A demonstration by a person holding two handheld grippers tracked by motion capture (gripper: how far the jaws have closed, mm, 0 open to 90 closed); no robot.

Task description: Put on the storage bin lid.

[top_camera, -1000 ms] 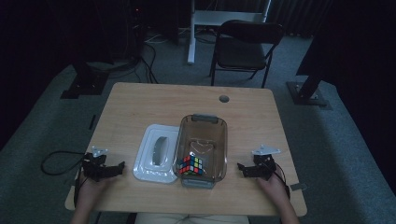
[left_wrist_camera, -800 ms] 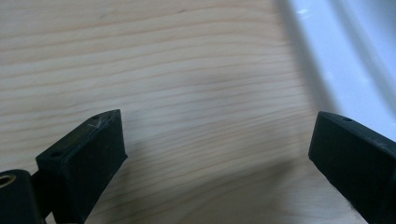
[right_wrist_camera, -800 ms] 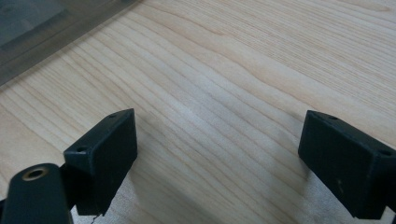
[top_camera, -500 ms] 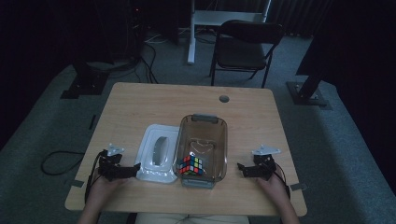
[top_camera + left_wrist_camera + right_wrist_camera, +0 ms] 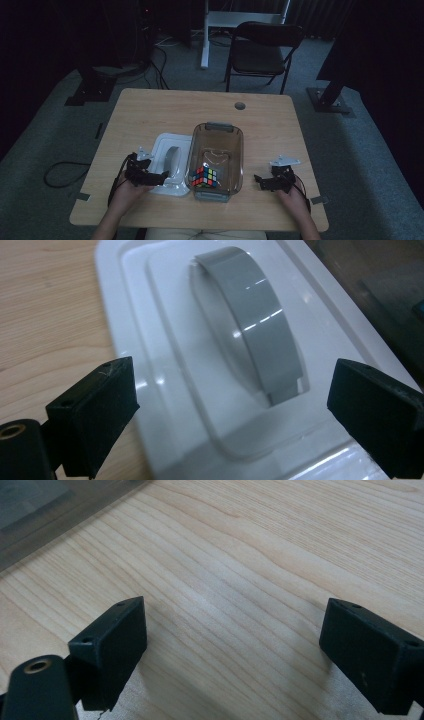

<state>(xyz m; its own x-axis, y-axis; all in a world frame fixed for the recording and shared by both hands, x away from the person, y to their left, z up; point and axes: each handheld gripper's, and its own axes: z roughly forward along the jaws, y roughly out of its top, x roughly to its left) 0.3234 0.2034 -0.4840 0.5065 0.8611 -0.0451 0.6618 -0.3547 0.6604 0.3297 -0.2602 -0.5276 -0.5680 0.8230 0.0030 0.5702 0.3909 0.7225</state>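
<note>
Surroundings: a wooden table (image 5: 150,115) is set on grey carpet, with a dark folding chair (image 5: 262,52) beyond its far edge and a white desk frame (image 5: 235,20) farther back. A round cable hole (image 5: 240,106) is seen near the table's far edge. A loose cable (image 5: 60,172) is coiled on the floor at the left.

Obstructions: a clear container (image 5: 216,160) stands just right of the white lid (image 5: 167,165), the two touching or nearly so. A colourful puzzle cube (image 5: 205,176) is held in the container's near end.

Limits: the room is dim, and the background is lost in darkness. The lid's far and near ends are cut off in the left gripper view; only a corner of the container is caught in the right gripper view.

Item: the white lid lies flat, left of the container, with a grey arched handle (image 5: 250,320) across its recessed centre.

Tongs: the left gripper (image 5: 235,405) is spread wide over the lid's near end, jaws either side of the handle, nothing gripped. The right gripper (image 5: 235,650) is spread wide over bare wood, right of the container, nothing held.
</note>
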